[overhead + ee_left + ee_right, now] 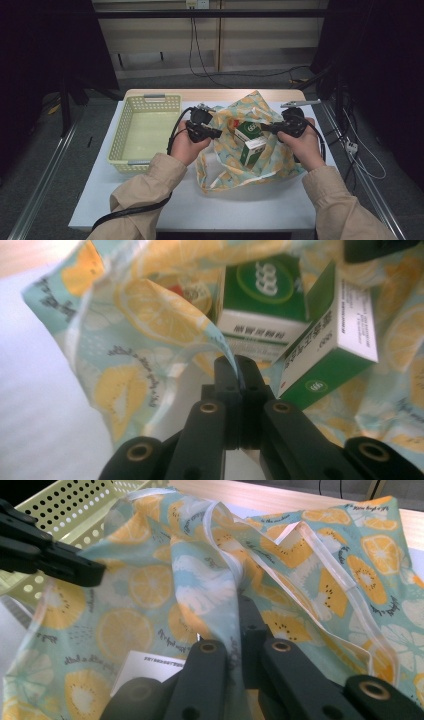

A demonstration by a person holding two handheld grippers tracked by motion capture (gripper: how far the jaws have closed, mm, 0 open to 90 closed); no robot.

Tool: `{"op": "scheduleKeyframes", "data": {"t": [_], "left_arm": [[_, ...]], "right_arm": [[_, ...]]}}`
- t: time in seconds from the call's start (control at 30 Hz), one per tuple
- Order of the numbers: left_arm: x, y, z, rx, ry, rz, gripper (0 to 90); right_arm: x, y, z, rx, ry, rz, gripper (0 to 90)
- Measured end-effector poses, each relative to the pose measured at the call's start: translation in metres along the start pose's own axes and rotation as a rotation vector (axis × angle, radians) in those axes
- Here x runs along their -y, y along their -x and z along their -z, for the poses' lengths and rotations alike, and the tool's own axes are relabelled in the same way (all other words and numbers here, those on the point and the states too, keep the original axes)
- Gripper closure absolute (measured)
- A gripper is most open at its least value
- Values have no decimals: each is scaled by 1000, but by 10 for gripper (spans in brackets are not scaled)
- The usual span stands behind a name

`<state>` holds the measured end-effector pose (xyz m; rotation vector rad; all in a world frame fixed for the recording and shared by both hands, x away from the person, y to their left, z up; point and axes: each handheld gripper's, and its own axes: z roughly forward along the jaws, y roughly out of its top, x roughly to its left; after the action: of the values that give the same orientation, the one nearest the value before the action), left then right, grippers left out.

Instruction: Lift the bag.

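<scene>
Basically, white table [280, 200] first: a pale yellow perforated basket [142, 131] sits on its left half, and just right of it, about mid-table, is the fabric bag [277, 159], light teal with orange and lemon slice prints, small black script and a white trim along the rim. Bag mouth is held apart from both sides, cloth slack and creased, near end resting on the table. Inside the opening stand two green-and-white cartons [251, 141], touching, the nearer one tilted; the left gripper view shows white rings on a green face and small print on a white side [320, 335]. Left gripper [216, 133] is clamped on the bag's left rim, jaws fully together with the fabric edge pinched [239, 365]. Right gripper [263, 128] likewise pinches the right rim, jaws closed on a fold [235, 611].
</scene>
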<state>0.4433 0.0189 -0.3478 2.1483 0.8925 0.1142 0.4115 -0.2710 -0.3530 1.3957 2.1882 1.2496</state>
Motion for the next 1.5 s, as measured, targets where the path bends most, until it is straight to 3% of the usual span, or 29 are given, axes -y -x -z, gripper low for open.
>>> {"op": "scheduleKeyframes", "data": {"t": [0.47,0.67,0.87,1.07,1.33,1.43,1.5], "left_arm": [[-66,19,53,-7,81,-54,900],[-94,25,72,-42,112,-93,900],[-117,25,82,-41,155,-86,900],[-124,25,79,-28,157,-92,900],[-123,16,71,-24,166,-66,900],[-120,14,70,-14,157,-64,900],[-115,12,68,-5,141,-62,900]], "right_arm": [[-31,-1,25,32,55,21,900],[-51,-2,40,44,95,25,900],[-70,-3,55,49,138,18,900],[-72,-3,55,36,149,12,900],[-72,-5,52,25,153,10,900],[-69,-9,46,-25,138,-4,900],[-66,-14,40,-44,120,13,900]]}}
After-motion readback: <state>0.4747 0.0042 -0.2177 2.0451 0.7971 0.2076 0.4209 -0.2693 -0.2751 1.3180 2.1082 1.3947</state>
